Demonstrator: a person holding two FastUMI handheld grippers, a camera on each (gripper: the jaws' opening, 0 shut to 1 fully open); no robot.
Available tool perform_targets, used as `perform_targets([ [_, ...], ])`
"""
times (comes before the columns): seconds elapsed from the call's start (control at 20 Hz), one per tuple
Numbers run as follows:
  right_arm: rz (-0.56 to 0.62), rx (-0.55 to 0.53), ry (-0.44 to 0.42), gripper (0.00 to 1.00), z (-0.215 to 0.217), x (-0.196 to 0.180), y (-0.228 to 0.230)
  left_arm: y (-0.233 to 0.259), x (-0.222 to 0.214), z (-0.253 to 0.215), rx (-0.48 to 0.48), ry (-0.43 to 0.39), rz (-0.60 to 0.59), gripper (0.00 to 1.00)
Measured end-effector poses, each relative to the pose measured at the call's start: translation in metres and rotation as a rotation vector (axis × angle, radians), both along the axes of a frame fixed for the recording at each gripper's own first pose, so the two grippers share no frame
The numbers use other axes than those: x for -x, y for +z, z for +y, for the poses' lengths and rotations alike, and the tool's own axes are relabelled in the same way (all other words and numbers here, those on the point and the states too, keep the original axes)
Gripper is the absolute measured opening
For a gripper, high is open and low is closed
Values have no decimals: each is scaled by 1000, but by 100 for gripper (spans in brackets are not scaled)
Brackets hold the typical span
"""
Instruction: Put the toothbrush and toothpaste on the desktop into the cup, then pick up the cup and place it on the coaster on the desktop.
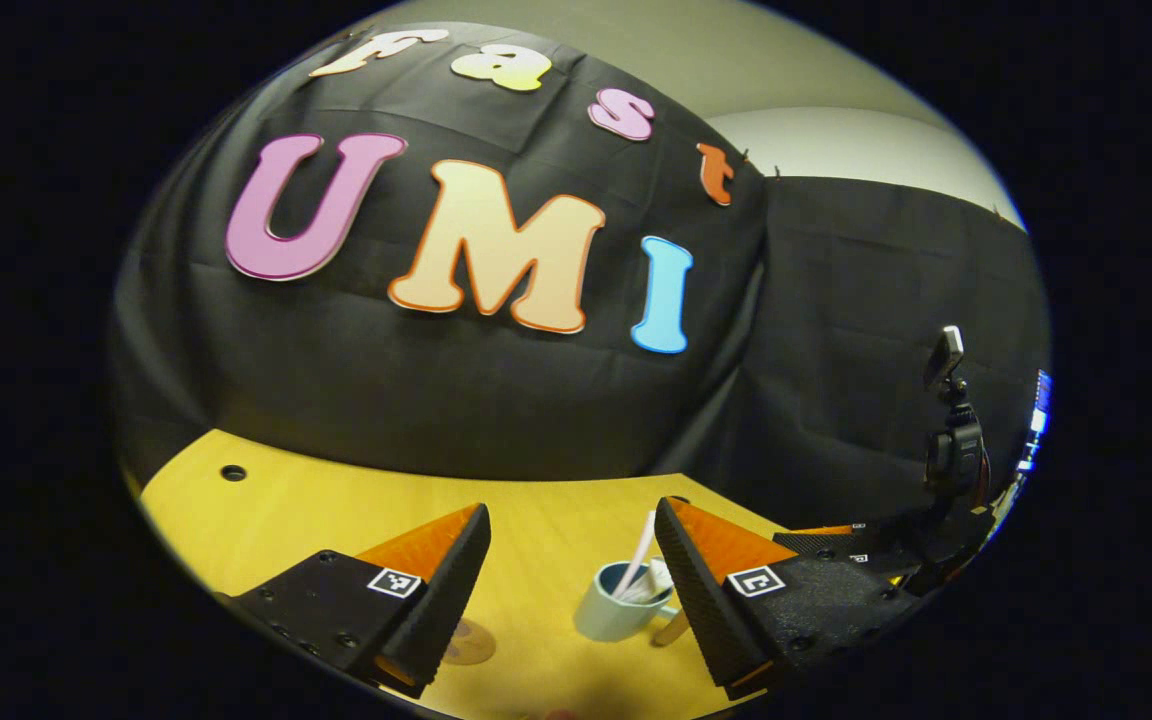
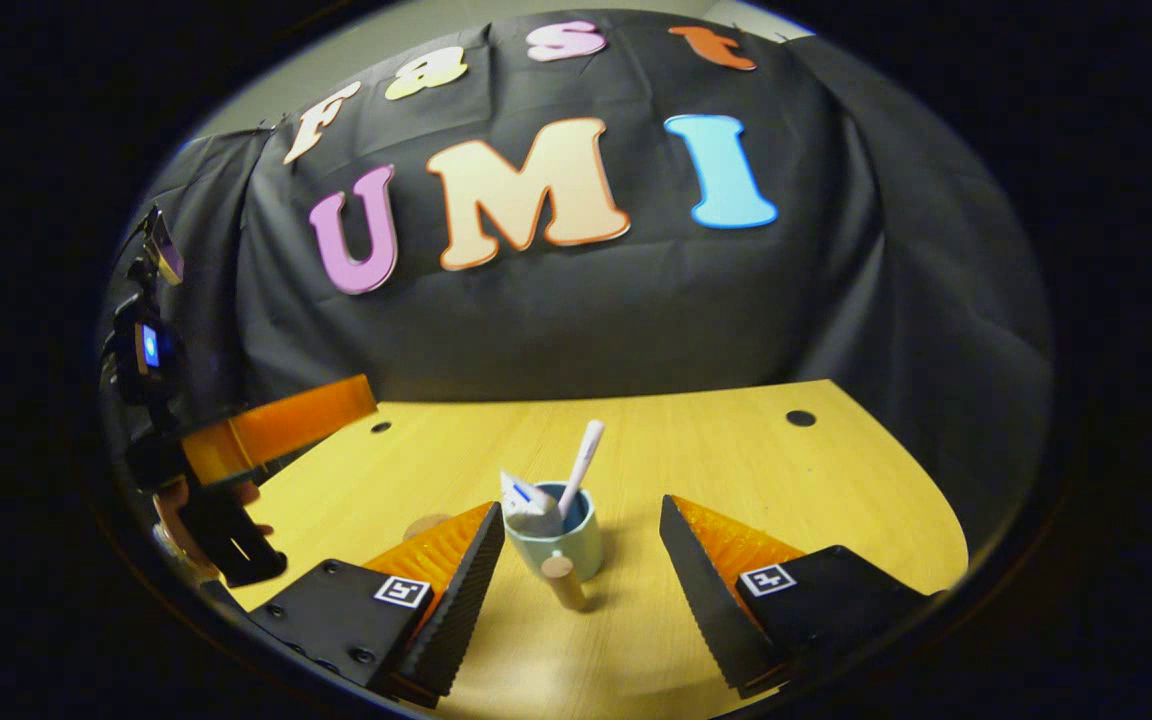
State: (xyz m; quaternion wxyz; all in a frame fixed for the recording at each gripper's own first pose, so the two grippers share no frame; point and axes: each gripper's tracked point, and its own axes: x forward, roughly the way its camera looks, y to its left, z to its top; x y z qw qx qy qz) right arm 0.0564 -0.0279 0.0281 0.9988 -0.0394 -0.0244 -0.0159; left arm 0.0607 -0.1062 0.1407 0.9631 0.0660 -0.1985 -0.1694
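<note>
While both grippers hover released, the pale blue-green ceramic cup (image 2: 558,540) stands on the yellow wooden desktop (image 2: 736,460) between the right gripper (image 2: 581,590) fingers, holding a white toothbrush (image 2: 581,462) and white toothpaste tube (image 2: 528,503). Beside the left gripper (image 1: 571,590) lies the round wooden coaster (image 1: 468,641), apart from the cup.

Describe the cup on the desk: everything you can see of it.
The cup is a pale blue-green mug, ceramic by its look, standing upright on the wooden desk. A stubby wood-like handle sticks out towards the right gripper, whose fingers are spread to either side without touching it. Inside lean a white toothbrush and a toothpaste tube. The round coaster lies apart, so the cup is not yet on it.
</note>
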Motion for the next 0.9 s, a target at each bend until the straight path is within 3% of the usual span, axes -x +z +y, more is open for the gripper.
perform_targets([
  [0.25, 194, 68, 60, 98, 7, -25, -30, -4, 33, 65, 34, 196, 35, 94],
  [0.75, 613, 127, 24, 98, -6, -73, -90, -35, 76, 128, 163, 421, 114, 95],
  [0.8, 657, 130, 22, 92, -7, -75, -96, -41, 77, 131, 168, 437, 124, 95],
  [0.9, 715, 152, 14, 97, -10, -80, -100, -48, 80, 136, 176, 462, 142, 95],
])
